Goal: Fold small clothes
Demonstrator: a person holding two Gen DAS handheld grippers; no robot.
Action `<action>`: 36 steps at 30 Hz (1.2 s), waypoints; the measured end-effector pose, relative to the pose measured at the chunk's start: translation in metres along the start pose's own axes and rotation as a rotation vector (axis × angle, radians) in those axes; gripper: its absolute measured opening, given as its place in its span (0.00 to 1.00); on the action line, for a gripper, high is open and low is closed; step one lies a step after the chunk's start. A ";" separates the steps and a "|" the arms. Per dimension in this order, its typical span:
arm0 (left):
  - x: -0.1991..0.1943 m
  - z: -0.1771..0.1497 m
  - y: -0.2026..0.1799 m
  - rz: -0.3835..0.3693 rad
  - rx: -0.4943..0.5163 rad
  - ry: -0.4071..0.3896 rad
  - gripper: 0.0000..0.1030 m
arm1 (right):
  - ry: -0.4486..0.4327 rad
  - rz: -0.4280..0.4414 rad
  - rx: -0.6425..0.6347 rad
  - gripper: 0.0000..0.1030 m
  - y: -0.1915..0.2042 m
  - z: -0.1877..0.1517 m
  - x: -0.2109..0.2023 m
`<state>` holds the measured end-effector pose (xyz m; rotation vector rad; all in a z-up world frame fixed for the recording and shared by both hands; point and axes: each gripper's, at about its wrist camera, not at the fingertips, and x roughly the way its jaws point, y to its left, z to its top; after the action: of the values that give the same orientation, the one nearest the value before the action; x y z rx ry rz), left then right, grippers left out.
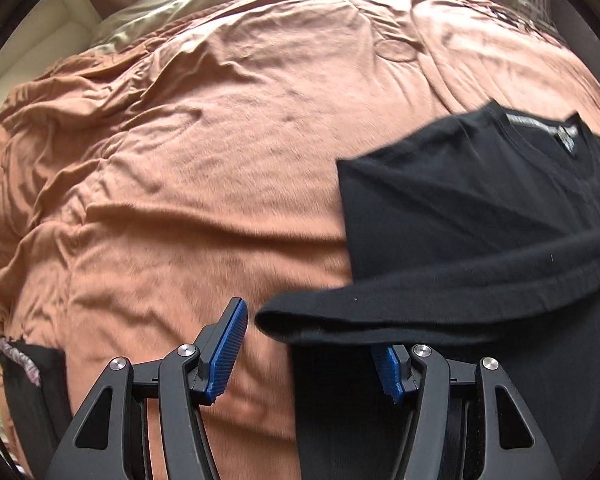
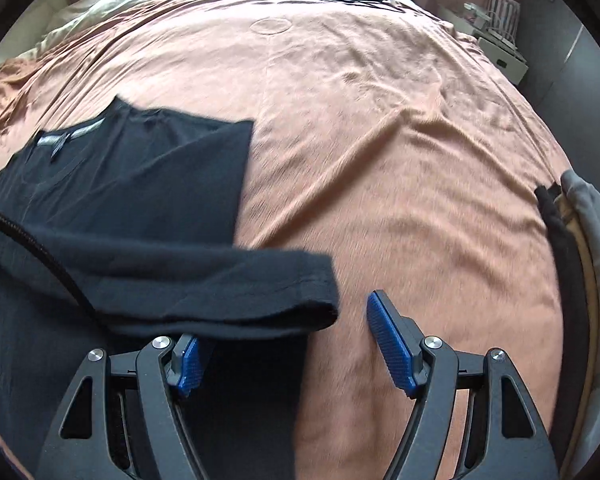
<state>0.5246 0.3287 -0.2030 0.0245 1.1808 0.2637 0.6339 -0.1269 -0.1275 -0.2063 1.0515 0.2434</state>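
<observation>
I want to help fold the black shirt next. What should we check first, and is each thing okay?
1. Left gripper open: ok, pads apart.
2. Right gripper open: ok, pads apart.
3. Shirt let go: ok, no pad presses on it; its folded edge lies over one finger of each gripper.
4. Sides folded in: ok, both side edges look straight.
5. Bottom fold lying flat: not ok, the folded edge is rolled and thick.
6. Room on the blanket: ok, bare around the shirt.
</observation>
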 end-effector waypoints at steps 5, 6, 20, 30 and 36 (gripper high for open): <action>0.013 0.022 0.008 -0.033 -0.052 -0.009 0.61 | -0.032 -0.010 0.024 0.69 -0.004 0.017 0.018; 0.015 0.025 0.010 -0.035 -0.059 -0.013 0.61 | -0.038 -0.012 0.026 0.69 -0.004 0.020 0.020; 0.019 0.033 0.032 -0.174 -0.142 -0.017 0.39 | -0.067 0.112 0.057 0.40 -0.012 0.026 0.024; 0.012 0.019 0.026 -0.194 -0.127 -0.043 0.03 | -0.082 0.125 0.048 0.01 -0.014 0.030 0.011; -0.026 0.020 0.031 -0.167 -0.133 -0.121 0.03 | -0.155 0.104 0.038 0.00 -0.010 0.025 -0.034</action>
<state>0.5278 0.3555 -0.1665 -0.1717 1.0370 0.1897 0.6416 -0.1327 -0.0854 -0.0965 0.9131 0.3280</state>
